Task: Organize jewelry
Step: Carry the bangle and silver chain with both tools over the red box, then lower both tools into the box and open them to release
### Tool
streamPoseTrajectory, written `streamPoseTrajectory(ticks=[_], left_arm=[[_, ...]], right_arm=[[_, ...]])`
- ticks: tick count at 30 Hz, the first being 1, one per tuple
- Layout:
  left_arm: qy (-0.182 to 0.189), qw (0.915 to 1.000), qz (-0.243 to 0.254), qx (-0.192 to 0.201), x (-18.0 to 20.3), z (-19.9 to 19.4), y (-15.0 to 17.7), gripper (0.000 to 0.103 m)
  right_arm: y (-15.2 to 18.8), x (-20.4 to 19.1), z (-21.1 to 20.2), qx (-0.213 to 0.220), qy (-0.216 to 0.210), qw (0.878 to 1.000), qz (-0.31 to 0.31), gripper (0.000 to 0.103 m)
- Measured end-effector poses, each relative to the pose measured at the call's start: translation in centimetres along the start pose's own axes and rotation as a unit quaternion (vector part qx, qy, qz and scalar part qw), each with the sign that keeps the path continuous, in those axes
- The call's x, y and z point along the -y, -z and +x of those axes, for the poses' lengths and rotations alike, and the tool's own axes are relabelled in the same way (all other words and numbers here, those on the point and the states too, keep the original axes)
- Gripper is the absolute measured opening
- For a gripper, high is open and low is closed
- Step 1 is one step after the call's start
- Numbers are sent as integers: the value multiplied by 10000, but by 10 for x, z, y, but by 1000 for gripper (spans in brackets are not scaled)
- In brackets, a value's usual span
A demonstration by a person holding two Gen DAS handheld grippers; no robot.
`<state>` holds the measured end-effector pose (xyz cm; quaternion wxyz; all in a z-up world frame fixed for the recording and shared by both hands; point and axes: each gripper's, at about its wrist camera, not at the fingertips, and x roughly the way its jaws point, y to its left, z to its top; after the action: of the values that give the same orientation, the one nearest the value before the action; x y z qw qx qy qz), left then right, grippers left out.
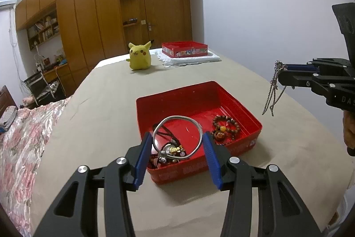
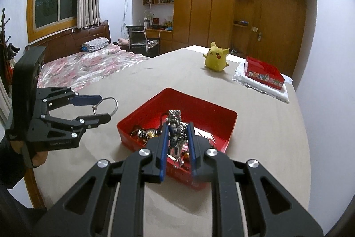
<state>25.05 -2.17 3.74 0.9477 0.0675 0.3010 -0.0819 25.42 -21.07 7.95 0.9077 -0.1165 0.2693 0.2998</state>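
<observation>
A red tray [image 1: 233,101] [image 2: 199,103] sits on the beige table and holds a brown bead bracelet [image 1: 226,123] and a pile of dark and gold jewelry [image 1: 170,152]. My left gripper [image 1: 177,139] [image 2: 103,107] is shut on a silver bangle [image 1: 177,119] [image 2: 111,103], held above the tray's near left. My right gripper [image 2: 177,128] [image 1: 280,72] is shut on a silver chain necklace [image 2: 176,126] [image 1: 274,90], which dangles above the table to the right of the tray.
A second red box [image 1: 185,49] [image 2: 264,74] rests on a white cloth [image 1: 188,60] at the table's far end. A yellow Pikachu plush [image 1: 139,56] [image 2: 216,57] stands beside it. A floral bedspread [image 1: 22,148] lies left of the table.
</observation>
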Motion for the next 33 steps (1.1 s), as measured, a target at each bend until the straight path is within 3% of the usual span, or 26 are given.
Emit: streamPoseTrajectory(ticks=[17,33], left_arm=[[80,9997,-31,-217,-31,61,-36,47],[388,9953,-140,-872,-27,136,-15,48]], right_arm=[[-20,28,77,-446,-127,9987,221,15],[10,44,160,-1264,-270,9906,451,15]])
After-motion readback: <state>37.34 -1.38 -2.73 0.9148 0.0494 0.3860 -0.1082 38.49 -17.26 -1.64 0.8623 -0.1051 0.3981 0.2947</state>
